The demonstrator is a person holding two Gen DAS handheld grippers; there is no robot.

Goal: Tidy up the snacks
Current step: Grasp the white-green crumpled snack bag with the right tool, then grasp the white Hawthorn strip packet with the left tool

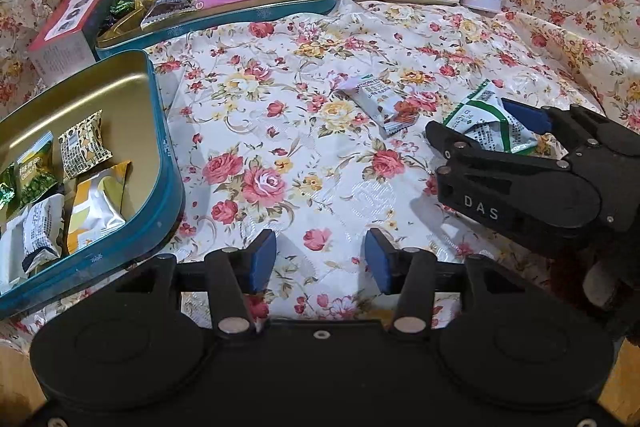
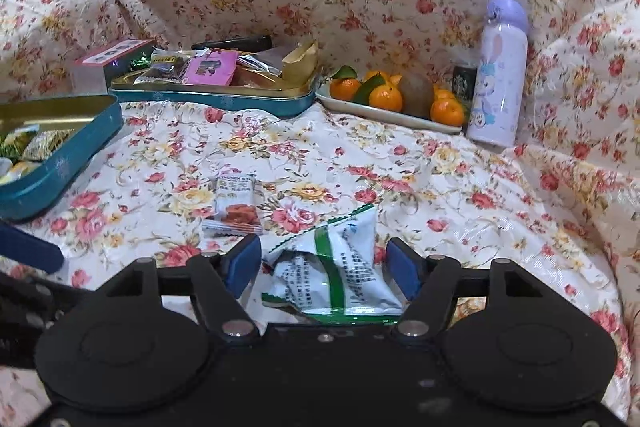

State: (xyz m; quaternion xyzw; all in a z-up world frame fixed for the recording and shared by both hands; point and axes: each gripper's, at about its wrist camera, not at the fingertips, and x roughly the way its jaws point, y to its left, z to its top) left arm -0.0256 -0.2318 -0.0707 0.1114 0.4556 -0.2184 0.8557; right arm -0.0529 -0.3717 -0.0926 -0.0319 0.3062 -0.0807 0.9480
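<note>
Step in hand: pick-up of the green-striped packet (image 2: 340, 267) off the floral cloth (image 2: 460, 195). Right hand-held gripper (image 2: 324, 263) released, jaws straddling the packet, pads apparently clear of it. Left hand-held gripper (image 1: 322, 263) released and empty, parked beside the near tin (image 1: 160, 163) at 9 o'clock. Second packet (image 2: 236, 207) lying at 11 o'clock of the first. Next move, as judged: close on the packet, lift, carry to the near tin.
</note>
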